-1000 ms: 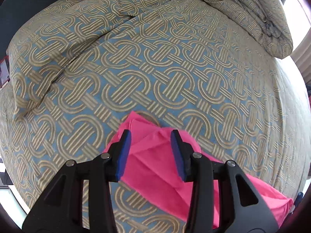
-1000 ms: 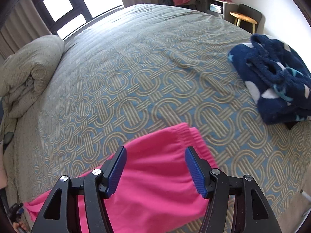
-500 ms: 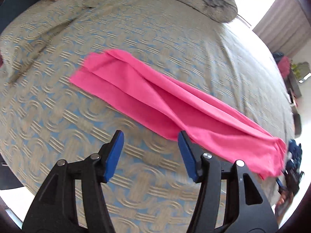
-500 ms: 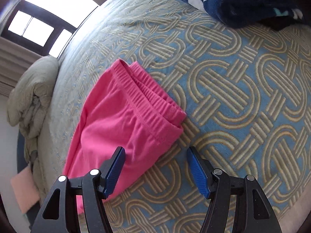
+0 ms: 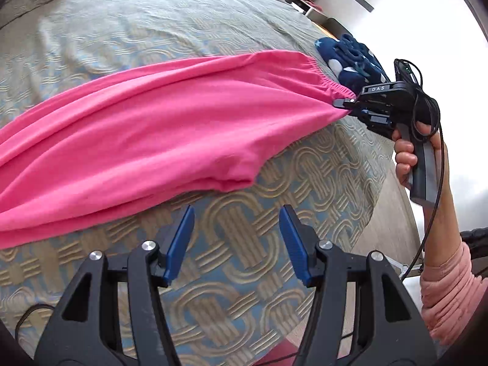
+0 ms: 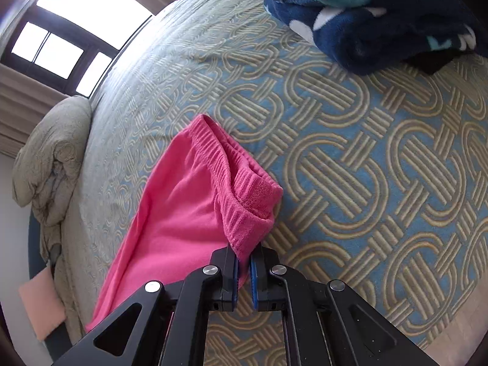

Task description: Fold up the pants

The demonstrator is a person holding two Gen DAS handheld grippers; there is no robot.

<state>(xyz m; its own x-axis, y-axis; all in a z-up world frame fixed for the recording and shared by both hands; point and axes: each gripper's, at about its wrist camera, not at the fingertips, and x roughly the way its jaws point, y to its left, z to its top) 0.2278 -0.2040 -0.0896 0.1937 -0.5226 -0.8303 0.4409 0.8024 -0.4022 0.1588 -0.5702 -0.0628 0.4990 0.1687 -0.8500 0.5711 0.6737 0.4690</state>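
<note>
while the right gripper [image 6: 243, 270] pinches the waistband corner of the pink pants [image 5: 158, 122] stretched over the patterned bed [image 5: 244, 238], the left gripper [image 5: 235, 241] hangs spread apart above the bedspread, holding nothing.

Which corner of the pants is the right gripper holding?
On the patterned bed, the pink pants lie lengthwise. The right gripper pinches the ribbed elastic waistband at its near corner, the end closest to the navy blanket, not the leg end.
</note>
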